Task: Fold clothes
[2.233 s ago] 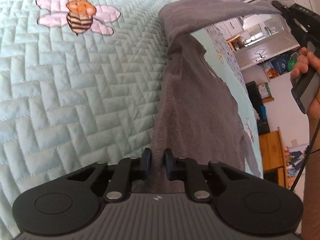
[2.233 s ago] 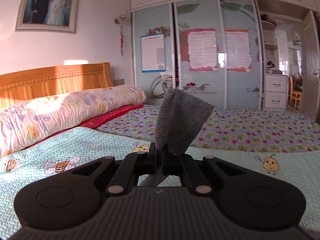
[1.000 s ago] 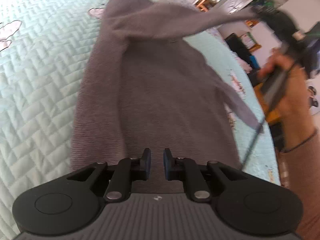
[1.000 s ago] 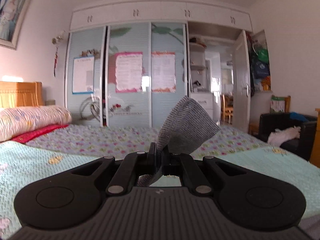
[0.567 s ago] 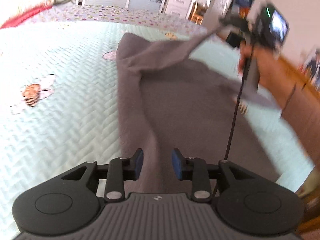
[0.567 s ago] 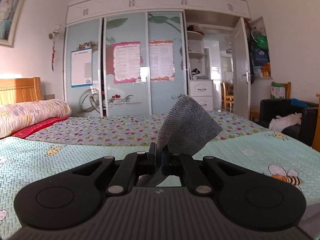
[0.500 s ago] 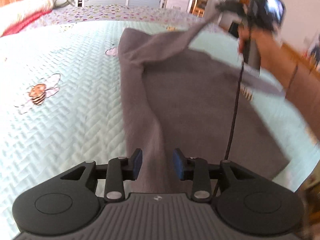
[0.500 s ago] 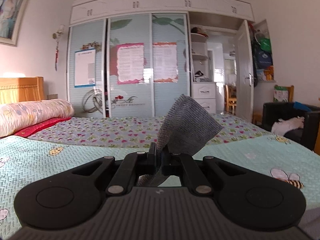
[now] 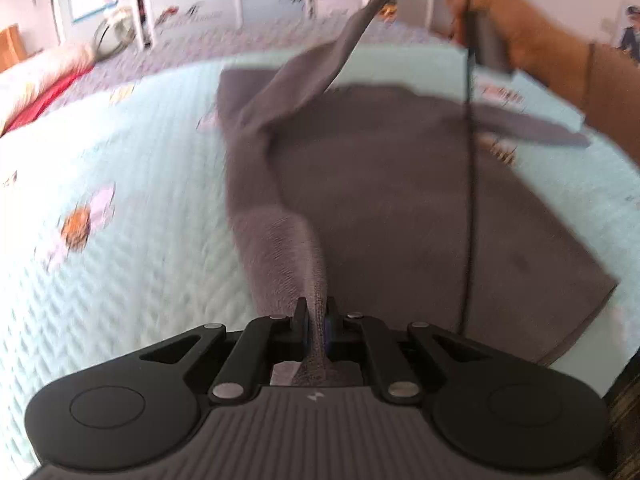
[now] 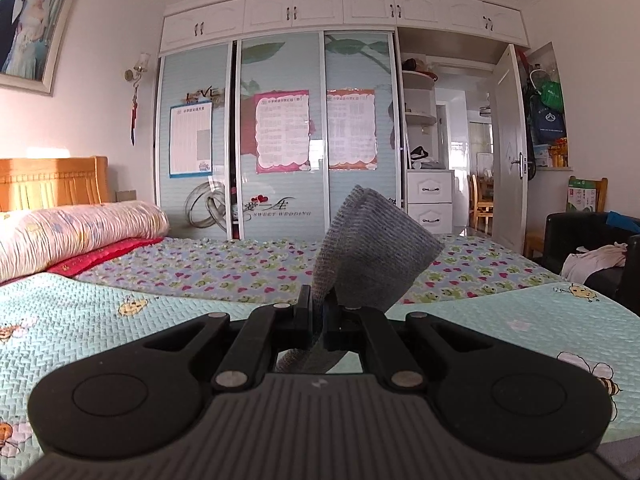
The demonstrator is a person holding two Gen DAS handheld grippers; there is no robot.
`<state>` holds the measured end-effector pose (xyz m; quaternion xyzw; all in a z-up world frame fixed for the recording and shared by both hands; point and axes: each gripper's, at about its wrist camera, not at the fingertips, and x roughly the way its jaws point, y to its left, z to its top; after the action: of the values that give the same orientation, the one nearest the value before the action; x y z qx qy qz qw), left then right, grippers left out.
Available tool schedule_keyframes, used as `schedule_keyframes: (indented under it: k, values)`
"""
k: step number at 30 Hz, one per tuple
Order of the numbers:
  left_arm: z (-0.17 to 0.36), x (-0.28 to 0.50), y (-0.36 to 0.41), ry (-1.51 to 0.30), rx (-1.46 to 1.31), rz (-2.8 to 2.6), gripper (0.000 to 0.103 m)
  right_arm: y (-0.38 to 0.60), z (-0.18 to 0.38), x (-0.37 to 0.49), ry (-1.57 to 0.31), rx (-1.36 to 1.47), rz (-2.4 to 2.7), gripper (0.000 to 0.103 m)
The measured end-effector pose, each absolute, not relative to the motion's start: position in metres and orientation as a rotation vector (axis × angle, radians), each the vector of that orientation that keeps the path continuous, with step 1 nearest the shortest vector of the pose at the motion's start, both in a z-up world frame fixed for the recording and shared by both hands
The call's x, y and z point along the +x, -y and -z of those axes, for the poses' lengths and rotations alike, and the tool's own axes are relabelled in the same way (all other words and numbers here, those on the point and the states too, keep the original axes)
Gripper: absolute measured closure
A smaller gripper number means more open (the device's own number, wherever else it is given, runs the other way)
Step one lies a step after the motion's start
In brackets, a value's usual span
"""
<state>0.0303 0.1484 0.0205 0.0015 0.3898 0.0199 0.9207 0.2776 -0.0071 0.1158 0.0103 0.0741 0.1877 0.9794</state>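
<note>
Nearest, left gripper (image 9: 316, 318) clamped on a raised fold of the grey garment (image 9: 400, 184). Beyond, spread flat on the quilt (image 9: 132, 248), one edge pulled up taut toward the hand (image 9: 516, 36). Right gripper (image 10: 318, 316) pinched on a grey corner, held above the quilt; wardrobe (image 10: 276, 136) behind.

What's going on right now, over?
Left gripper shut on grey garment. Right gripper shut on its far edge, lifted off the bed. Nothing in the way.
</note>
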Motion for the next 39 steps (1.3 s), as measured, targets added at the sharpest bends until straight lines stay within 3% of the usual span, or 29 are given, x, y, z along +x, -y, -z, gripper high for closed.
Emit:
schedule_keyframes:
  k: [12,15,19,26,32,33,35,39]
  values:
    - [0.015,0.054,-0.138,-0.914,0.022,0.114,0.094,0.057,-0.109,0.299,-0.241,0.179,-0.278,0.100]
    - [0.021,0.054,-0.138,-0.939,-0.004,0.136,0.084,0.068,-0.090,0.311,-0.317,0.232,-0.265,0.100]
    - [0.017,0.046,-0.145,-0.946,-0.098,0.212,0.055,0.084,-0.059,0.321,-0.417,0.324,-0.240,0.100]
    - [0.010,0.038,-0.198,-0.958,-0.470,0.288,0.053,0.114,-0.005,0.320,-0.557,0.450,-0.194,0.099]
    - [-0.014,0.036,-0.260,-0.818,-0.710,0.297,0.053,0.134,0.032,0.304,-0.632,0.503,-0.201,0.095]
    - [-0.017,0.041,-0.264,-0.798,-0.697,0.280,0.053,0.138,0.038,0.301,-0.650,0.516,-0.200,0.093]
    - [-0.022,0.055,-0.269,-0.770,-0.628,0.226,0.051,0.152,0.048,0.292,-0.707,0.568,-0.179,0.079]
    - [-0.033,0.083,-0.279,-0.711,-0.489,0.118,0.051,0.172,0.045,0.254,-0.752,0.607,-0.187,0.076]
